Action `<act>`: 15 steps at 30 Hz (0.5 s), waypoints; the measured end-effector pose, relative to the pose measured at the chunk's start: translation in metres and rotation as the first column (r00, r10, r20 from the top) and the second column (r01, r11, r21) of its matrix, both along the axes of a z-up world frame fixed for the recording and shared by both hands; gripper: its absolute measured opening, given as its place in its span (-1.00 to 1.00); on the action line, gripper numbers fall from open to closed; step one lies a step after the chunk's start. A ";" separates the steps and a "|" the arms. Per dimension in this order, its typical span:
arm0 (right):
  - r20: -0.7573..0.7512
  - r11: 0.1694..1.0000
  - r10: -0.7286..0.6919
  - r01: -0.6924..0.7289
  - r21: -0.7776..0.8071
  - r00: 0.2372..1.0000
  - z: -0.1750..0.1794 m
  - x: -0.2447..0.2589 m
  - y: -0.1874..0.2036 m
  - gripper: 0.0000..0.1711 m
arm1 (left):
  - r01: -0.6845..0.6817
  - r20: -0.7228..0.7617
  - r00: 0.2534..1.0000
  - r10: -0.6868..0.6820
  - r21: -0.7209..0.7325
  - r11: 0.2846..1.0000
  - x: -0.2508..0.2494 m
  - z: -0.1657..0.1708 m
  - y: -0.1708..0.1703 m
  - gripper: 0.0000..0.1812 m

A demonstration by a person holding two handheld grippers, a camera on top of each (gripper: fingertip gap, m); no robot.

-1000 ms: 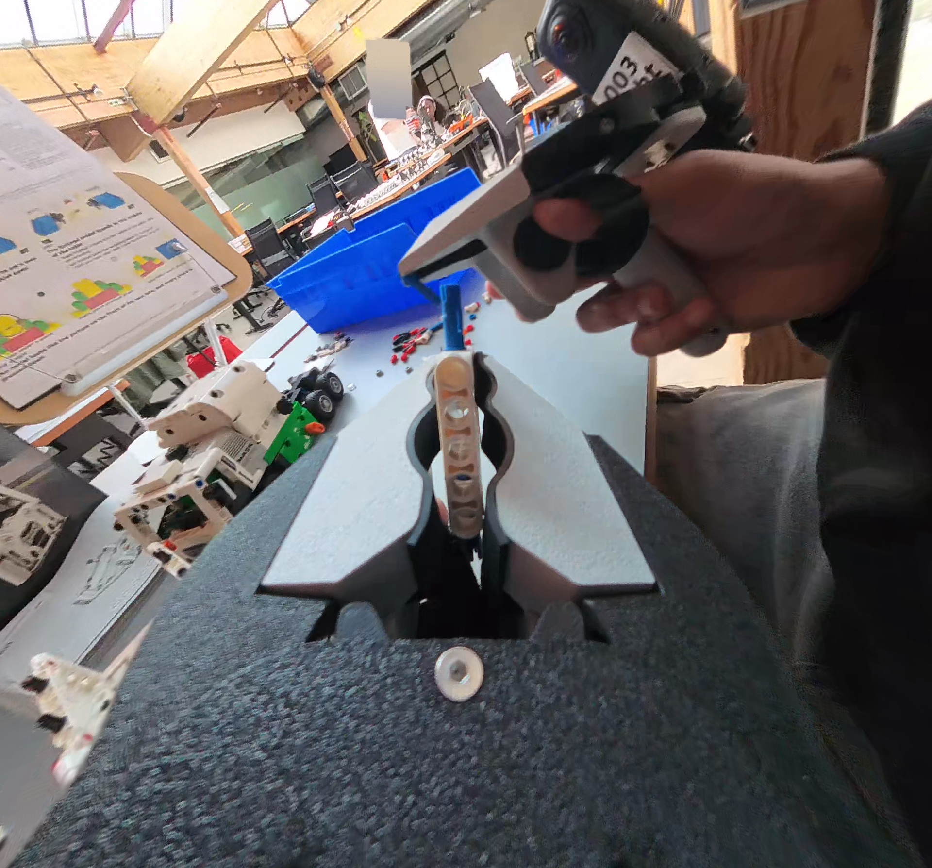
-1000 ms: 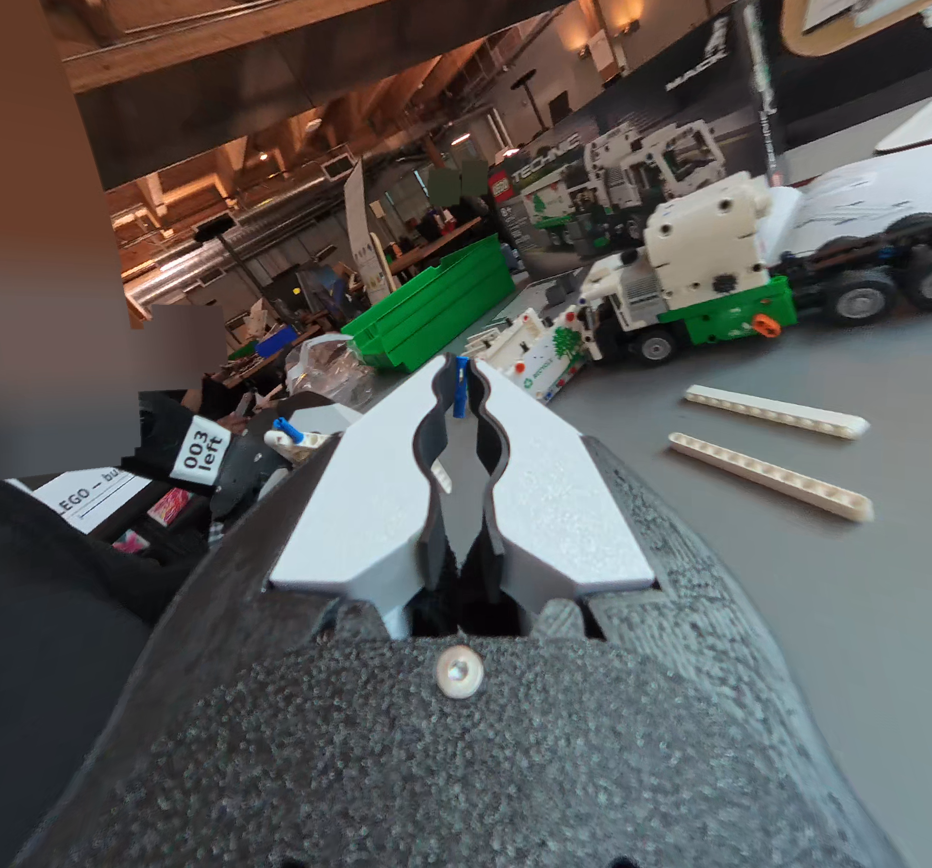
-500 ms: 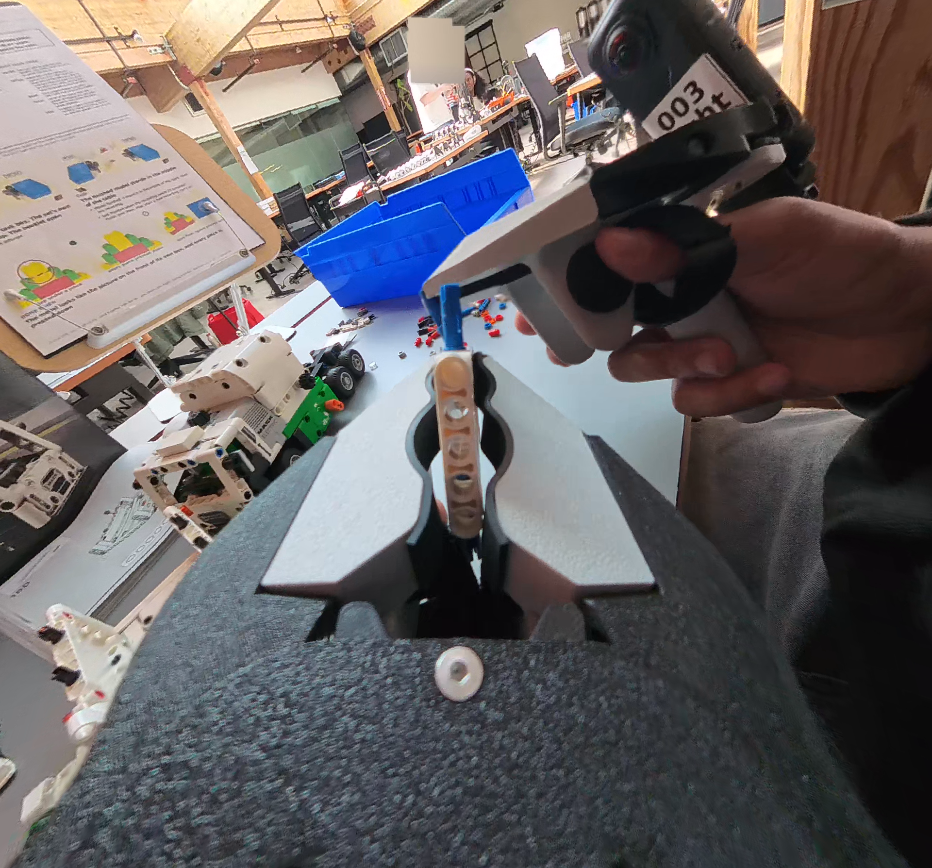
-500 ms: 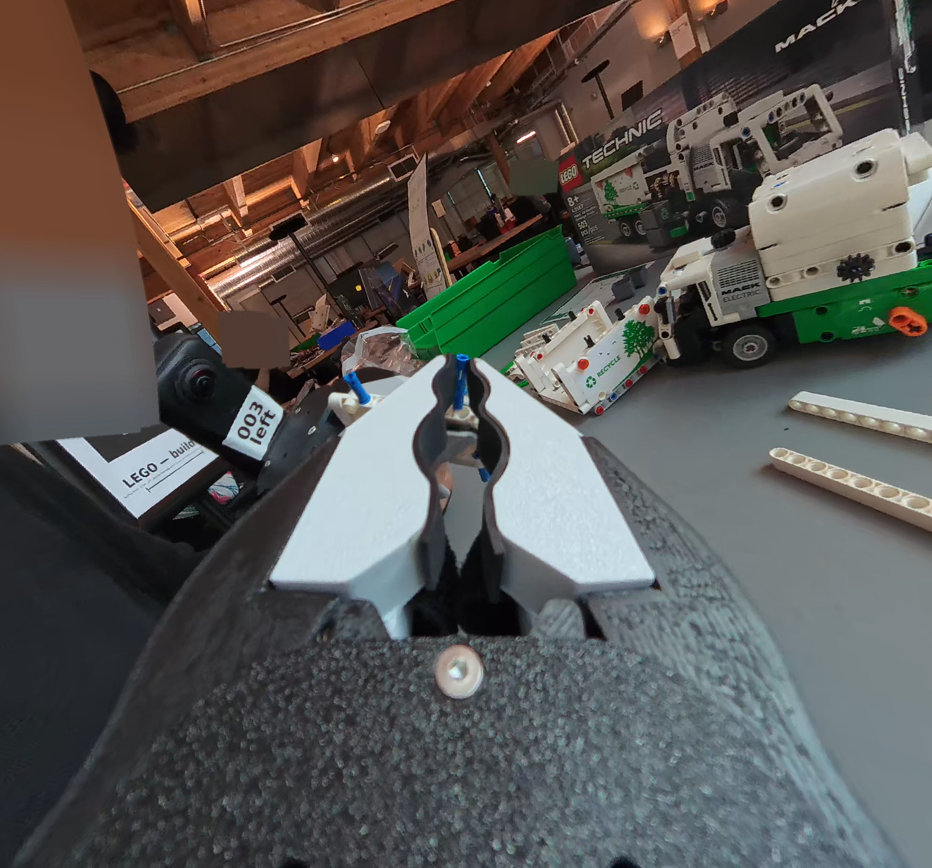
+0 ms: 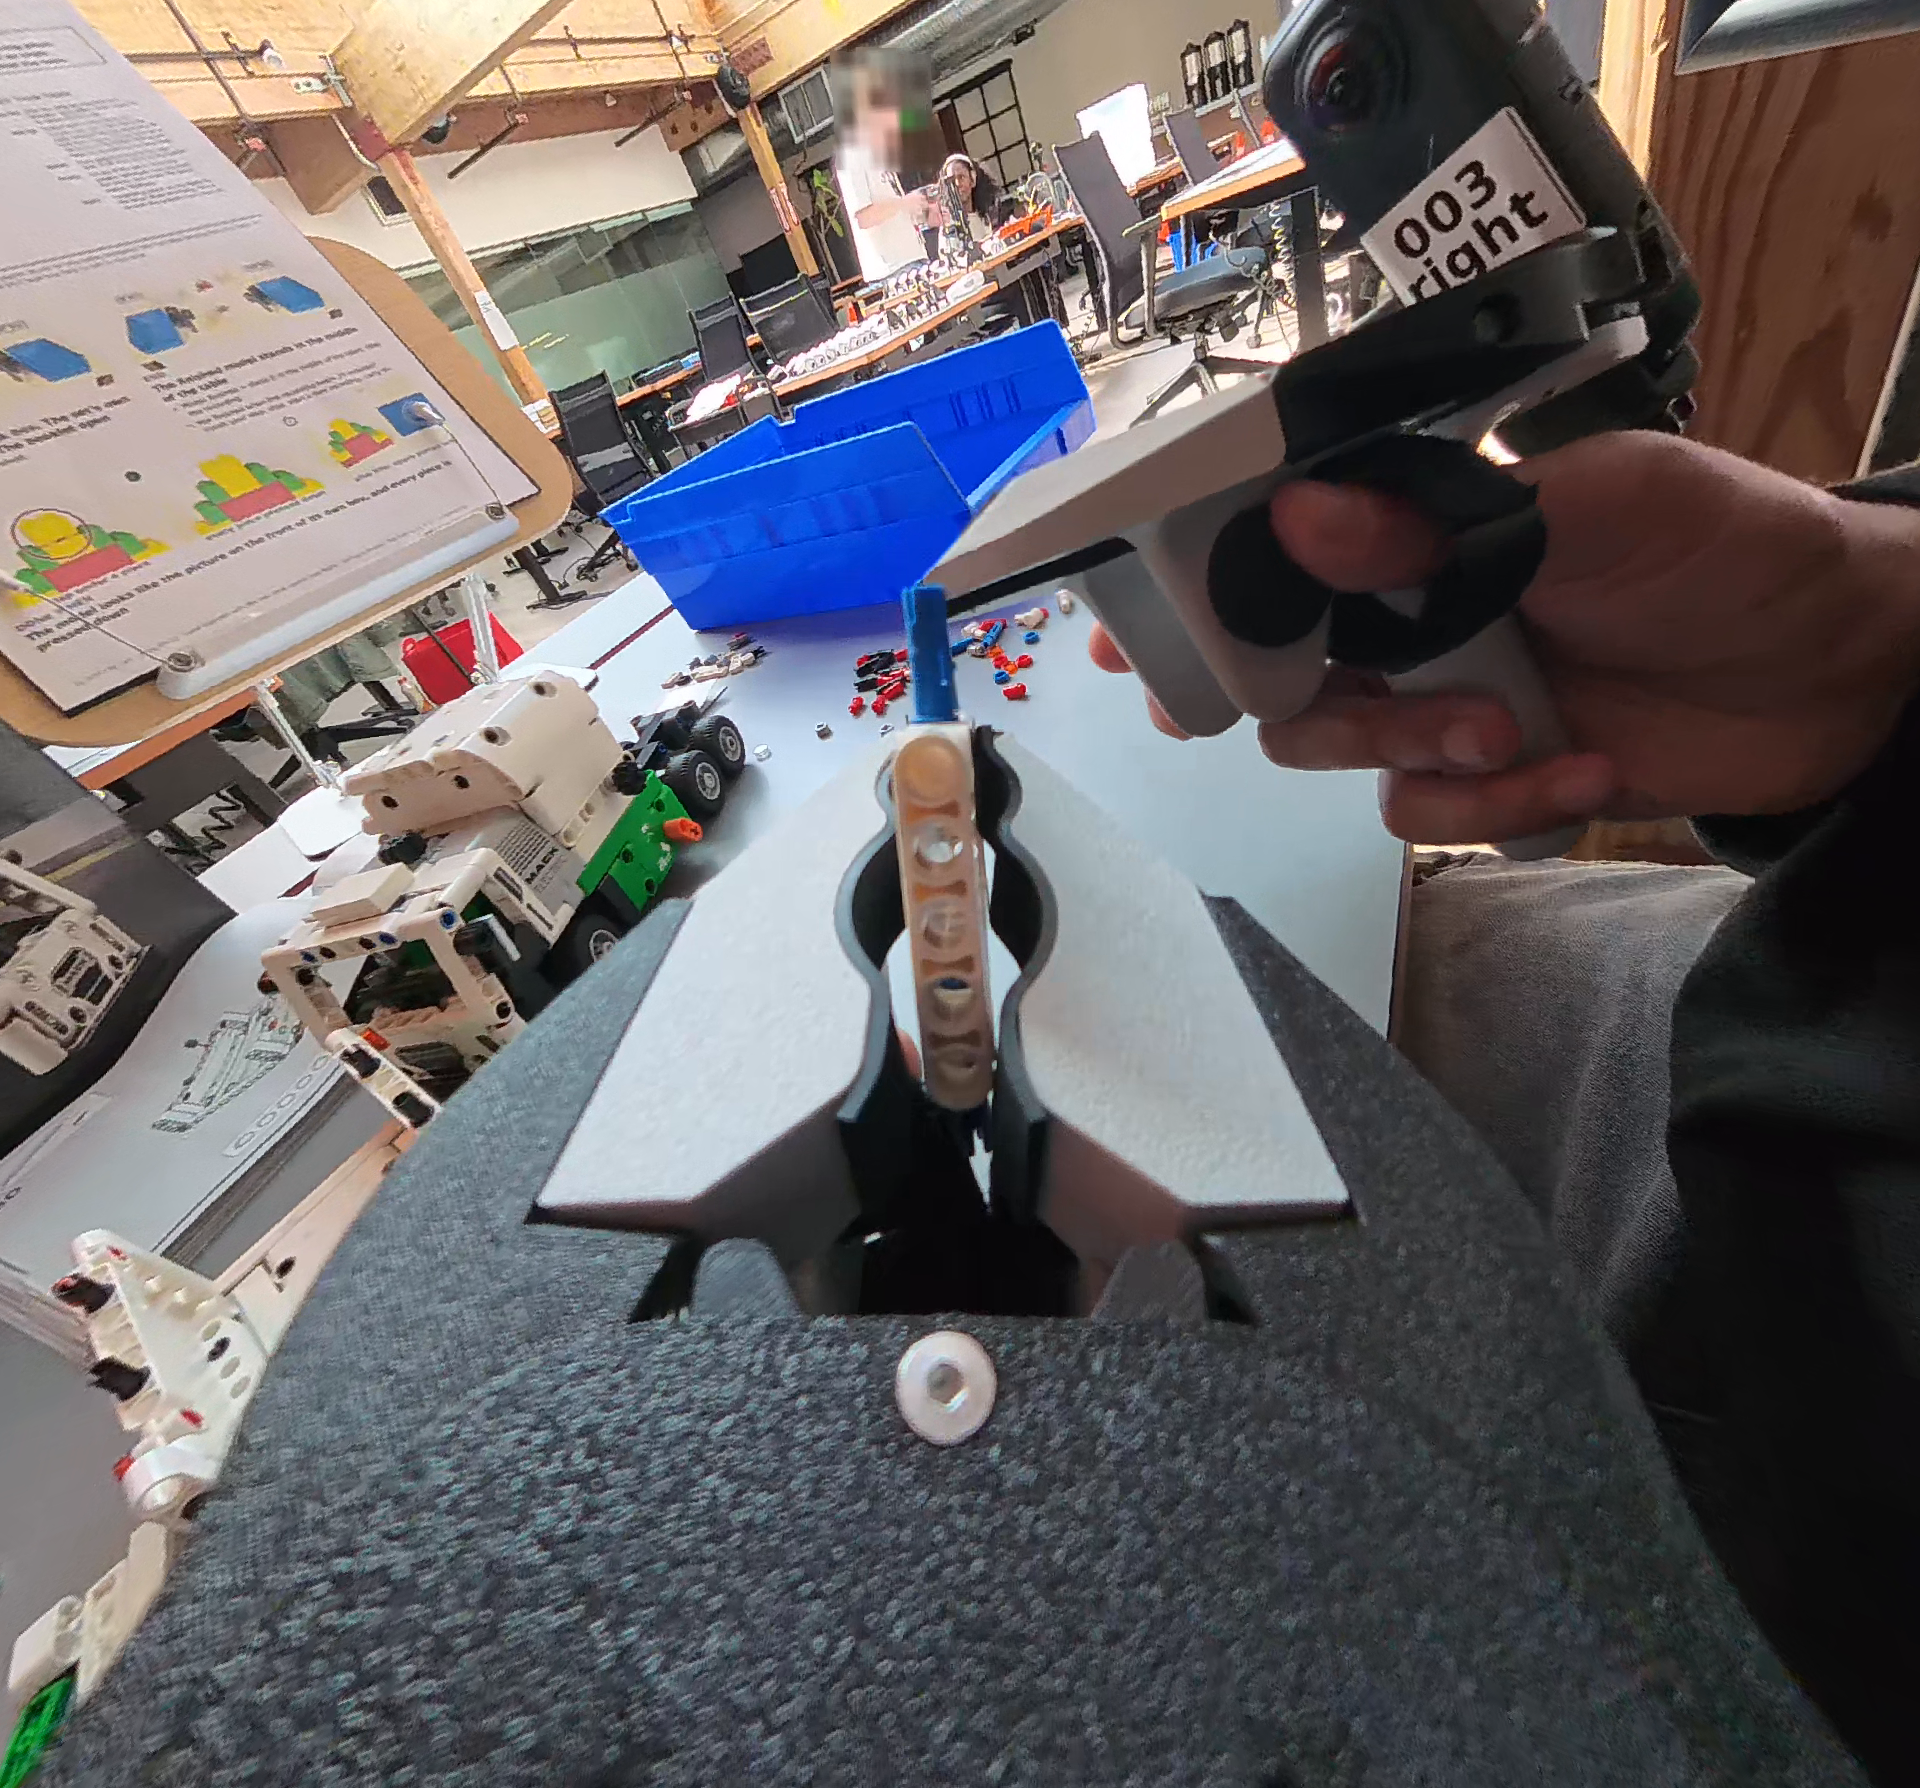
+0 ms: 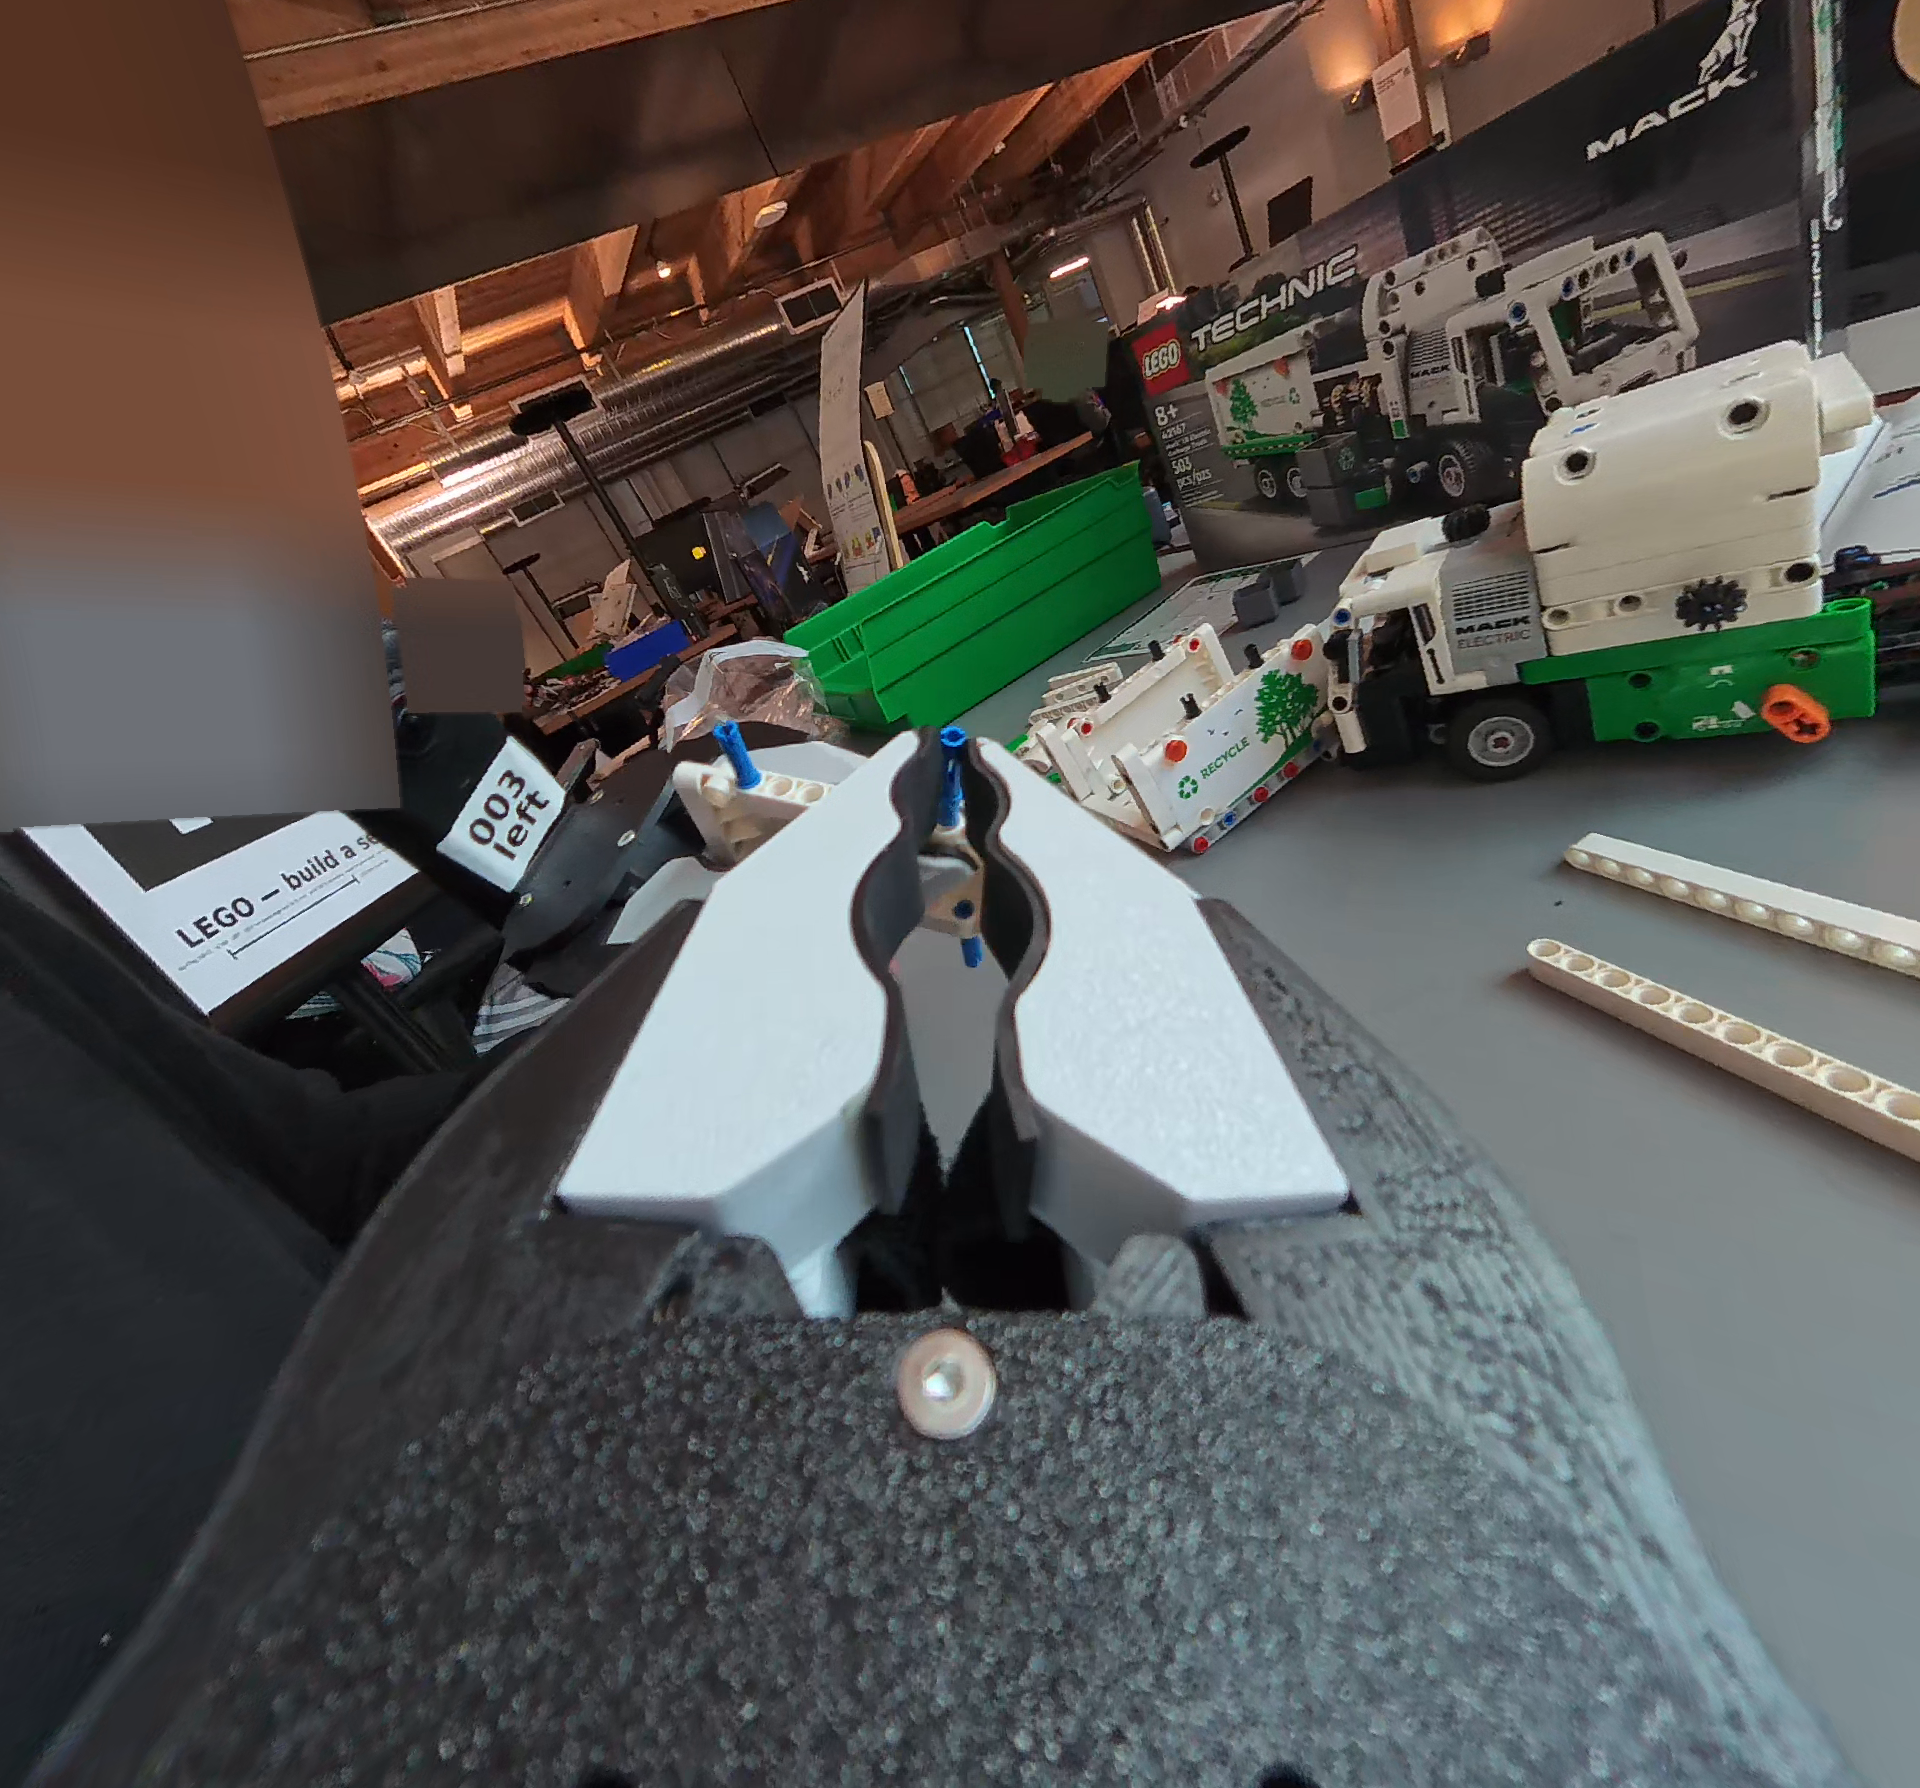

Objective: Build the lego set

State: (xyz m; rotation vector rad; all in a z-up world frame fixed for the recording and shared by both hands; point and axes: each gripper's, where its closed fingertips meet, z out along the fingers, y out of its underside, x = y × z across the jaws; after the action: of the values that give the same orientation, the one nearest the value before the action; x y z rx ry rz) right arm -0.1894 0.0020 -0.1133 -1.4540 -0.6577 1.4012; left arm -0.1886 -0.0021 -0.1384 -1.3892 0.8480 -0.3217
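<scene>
My left gripper (image 5: 940, 736) is shut on a short white beam with holes (image 5: 943, 917), held upright above the table's near edge. A blue pin (image 5: 928, 649) stands on the beam's top end. My right gripper (image 6: 948, 741), held by a hand, is shut on that blue pin (image 6: 948, 774); in the left wrist view its tips (image 5: 935, 585) sit on the pin's top. The beam (image 6: 951, 881) shows through the right jaws, with another blue pin (image 6: 971, 951) below it. The left gripper (image 6: 582, 834) shows at the left with one more blue pin (image 6: 732, 751) on the beam.
A white and green truck model (image 6: 1621, 616) stands on the grey table (image 6: 1351, 1063), also in the left wrist view (image 5: 520, 803). Two long white beams (image 6: 1756, 907) (image 6: 1714, 1032) lie at the right. A white panel (image 6: 1195, 762), green bin (image 6: 987, 585), blue bin (image 5: 831, 502), loose small parts (image 5: 987, 663) and an instruction stand (image 5: 208, 367) surround it.
Both grippers have shifted a little together, each keeping its hold. The white beam now shows more plainly between the right jaws.
</scene>
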 end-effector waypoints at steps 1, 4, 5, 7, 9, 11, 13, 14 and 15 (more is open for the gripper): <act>0.002 1.000 0.005 -0.005 -0.002 1.000 -0.001 -0.001 -0.001 -0.98 | -0.002 0.001 1.000 0.002 -0.001 1.000 -0.001 0.000 0.000 -0.95; 0.004 1.000 -0.003 0.003 0.004 1.000 -0.002 -0.001 -0.001 -0.98 | -0.001 -0.004 1.000 0.001 -0.001 1.000 -0.001 -0.001 0.000 -0.95; 0.009 1.000 -0.006 0.006 0.011 1.000 -0.002 -0.001 -0.001 -0.98 | 0.000 -0.004 1.000 0.000 -0.001 1.000 -0.001 0.000 0.000 -0.95; 0.021 0.999 -0.013 0.013 0.032 1.000 -0.002 -0.001 -0.001 -0.98 | -0.002 -0.005 1.000 0.002 0.000 1.000 -0.001 0.000 0.000 -0.95; 0.031 0.999 -0.018 0.016 0.052 0.999 -0.002 -0.001 -0.002 -0.98 | 0.001 -0.004 1.000 -0.001 -0.002 1.000 -0.001 -0.001 0.000 -0.95; 0.042 0.998 -0.025 0.022 0.067 0.999 -0.002 0.000 -0.003 -0.98 | 0.001 0.000 1.000 -0.001 -0.010 1.000 -0.001 -0.001 0.000 -0.95; 0.041 0.998 -0.026 0.024 0.062 0.999 -0.004 0.001 -0.003 -0.98 | 0.004 0.008 1.000 -0.004 -0.021 1.000 -0.002 -0.001 0.001 -0.94; 0.039 0.999 -0.022 0.020 0.048 0.999 -0.005 0.001 -0.002 -0.98 | 0.002 0.011 1.000 -0.001 -0.028 1.000 -0.002 -0.001 0.002 -0.93; 0.041 0.999 -0.018 0.016 0.030 0.999 -0.006 0.001 -0.001 -0.98 | 0.008 0.004 1.000 -0.007 -0.037 0.999 -0.002 -0.002 0.001 -0.93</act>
State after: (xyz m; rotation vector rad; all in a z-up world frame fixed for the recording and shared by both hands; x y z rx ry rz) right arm -0.1884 0.0006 -0.1197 -1.4655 -0.6880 1.3461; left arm -0.1904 -0.0007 -0.1408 -1.4200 0.8480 -0.3474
